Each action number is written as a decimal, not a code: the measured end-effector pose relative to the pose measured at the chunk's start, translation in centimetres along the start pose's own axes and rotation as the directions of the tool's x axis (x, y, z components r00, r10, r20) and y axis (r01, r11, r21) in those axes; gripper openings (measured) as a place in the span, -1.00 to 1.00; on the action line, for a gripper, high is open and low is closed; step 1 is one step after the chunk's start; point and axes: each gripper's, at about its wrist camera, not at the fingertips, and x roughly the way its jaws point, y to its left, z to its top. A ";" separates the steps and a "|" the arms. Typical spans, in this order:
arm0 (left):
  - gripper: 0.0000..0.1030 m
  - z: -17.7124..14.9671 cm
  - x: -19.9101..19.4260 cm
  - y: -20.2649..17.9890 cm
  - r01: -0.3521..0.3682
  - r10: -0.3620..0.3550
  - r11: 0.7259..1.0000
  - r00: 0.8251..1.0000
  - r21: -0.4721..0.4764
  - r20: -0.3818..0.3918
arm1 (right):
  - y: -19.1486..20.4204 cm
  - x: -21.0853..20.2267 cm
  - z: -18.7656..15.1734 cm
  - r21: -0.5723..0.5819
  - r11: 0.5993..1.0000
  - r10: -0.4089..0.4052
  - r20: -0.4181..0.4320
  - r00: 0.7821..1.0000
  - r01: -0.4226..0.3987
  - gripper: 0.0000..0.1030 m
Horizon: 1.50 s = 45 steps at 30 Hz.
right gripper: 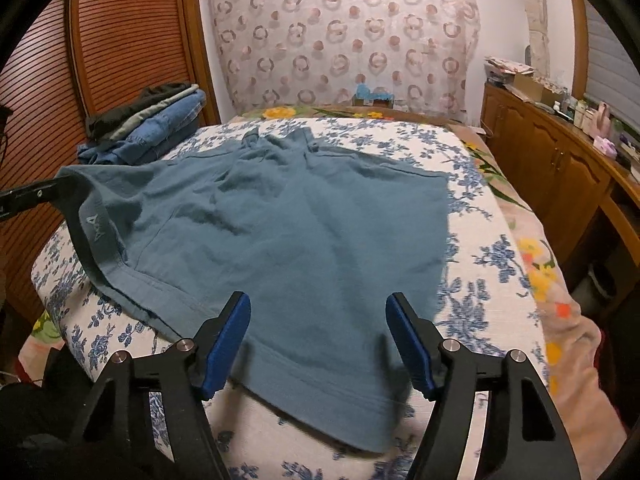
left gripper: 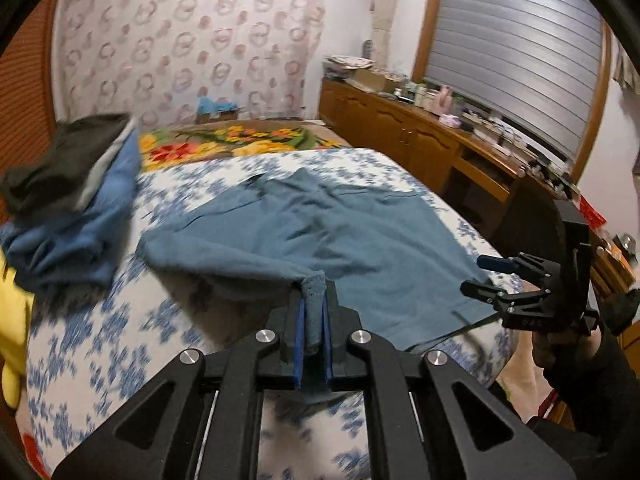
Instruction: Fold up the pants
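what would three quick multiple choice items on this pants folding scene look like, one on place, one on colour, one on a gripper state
1. Where is the pile of folded clothes?
A. on the wooden cabinet
B. at the far left of the bed, beside the slatted wooden door
C. on the floor

2. What colour are the pants spread on the bed?
A. yellow
B. black
C. teal blue

3. What is the left gripper doing?
A. shut on a pinch of the pants' edge
B. open above the bedsheet
C. holding a yellow toy

Answers:
1 B, the right wrist view shows the stack lying on the bed next to the door.
2 C, both views show teal blue fabric.
3 A, the left wrist view shows a fold of teal cloth clamped between its blue pads, lifted off the sheet.
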 end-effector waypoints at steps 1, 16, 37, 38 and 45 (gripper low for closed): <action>-0.84 0.4 0.2 -0.4 0.008 -0.008 1.000 1.000 0.010 -0.001 | -0.1 -0.2 -0.1 0.004 1.000 -0.001 0.002 1.000 0.001 0.39; -0.84 5.1 4.3 -9.0 0.152 -0.147 0.976 0.988 0.157 -0.040 | -1.8 -2.5 -0.9 0.046 0.999 -0.022 0.046 0.999 0.020 0.38; 0.01 4.1 6.9 -11.1 0.164 -0.148 0.972 0.983 0.167 -0.106 | -2.0 -2.7 -1.2 0.096 0.995 -0.037 0.057 0.998 0.031 0.25; 0.01 3.8 6.7 -10.6 0.153 -0.137 0.975 0.985 0.164 -0.104 | -2.2 -2.6 -1.2 0.091 0.996 -0.028 0.057 0.998 0.023 0.20; 0.43 0.6 6.5 -6.2 0.084 -0.069 0.990 0.989 0.111 -0.130 | -1.1 -0.8 0.2 0.054 0.997 0.050 0.051 0.997 -0.053 -0.02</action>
